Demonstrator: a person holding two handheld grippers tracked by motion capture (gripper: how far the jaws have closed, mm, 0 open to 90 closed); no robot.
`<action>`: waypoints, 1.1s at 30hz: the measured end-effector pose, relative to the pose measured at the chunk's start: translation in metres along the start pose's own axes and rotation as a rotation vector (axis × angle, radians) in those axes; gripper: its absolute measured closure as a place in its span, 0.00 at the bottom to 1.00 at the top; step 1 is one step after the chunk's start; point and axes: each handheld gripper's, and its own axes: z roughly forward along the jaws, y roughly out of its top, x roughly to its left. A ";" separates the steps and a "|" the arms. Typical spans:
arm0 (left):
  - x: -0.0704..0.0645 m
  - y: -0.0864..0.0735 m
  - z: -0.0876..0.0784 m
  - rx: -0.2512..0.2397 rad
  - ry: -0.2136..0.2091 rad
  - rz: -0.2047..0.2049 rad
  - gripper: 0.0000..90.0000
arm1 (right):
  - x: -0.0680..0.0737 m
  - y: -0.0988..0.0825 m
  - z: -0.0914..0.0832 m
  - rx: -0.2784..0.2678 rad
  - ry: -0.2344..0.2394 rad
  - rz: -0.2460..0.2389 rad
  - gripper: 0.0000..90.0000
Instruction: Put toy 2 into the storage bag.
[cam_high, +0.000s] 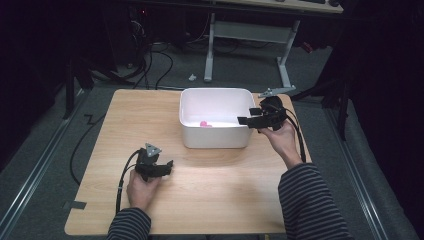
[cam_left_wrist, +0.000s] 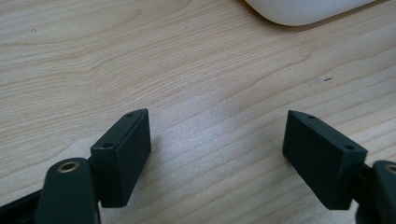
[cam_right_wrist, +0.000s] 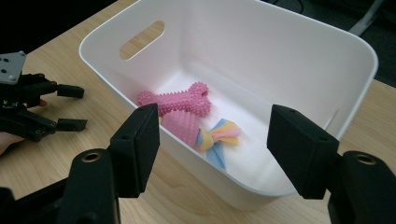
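Observation:
A white plastic bin (cam_high: 215, 137) stands at the middle of the wooden table (cam_high: 125, 115). Inside the bin (cam_right_wrist: 327, 42) lie a pink spiky bone toy (cam_right_wrist: 180, 99), a pink ridged toy (cam_right_wrist: 183, 127) and a pastel knotted fabric piece (cam_right_wrist: 219, 136); from above a bit of pink (cam_high: 205, 124) shows. My right gripper (cam_high: 248, 116) hovers open over the bin's right rim, its jaws wide apart with nothing between them (cam_right_wrist: 212, 140). My left gripper (cam_high: 169, 167) rests low on the table in front of the bin, open and empty (cam_left_wrist: 217, 154), and it also appears far left (cam_right_wrist: 70, 107).
A corner of the bin (cam_left_wrist: 299, 11) shows at the top of the left gripper view. A desk frame with white legs (cam_high: 285, 55) and cables (cam_high: 155, 65) stand on the floor beyond the table. A cable (cam_high: 80, 145) hangs off the table's left edge.

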 end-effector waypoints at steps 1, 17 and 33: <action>0.000 0.000 0.000 -0.002 0.001 0.000 0.26 | -0.001 -0.002 -0.002 -0.003 0.000 0.002 0.39; 0.000 0.000 0.000 0.000 0.000 0.000 0.26 | -0.012 -0.040 -0.037 -0.042 -0.042 0.063 0.40; 0.000 0.000 0.000 -0.001 0.000 -0.001 0.26 | -0.022 -0.131 -0.046 0.003 -0.167 0.134 0.41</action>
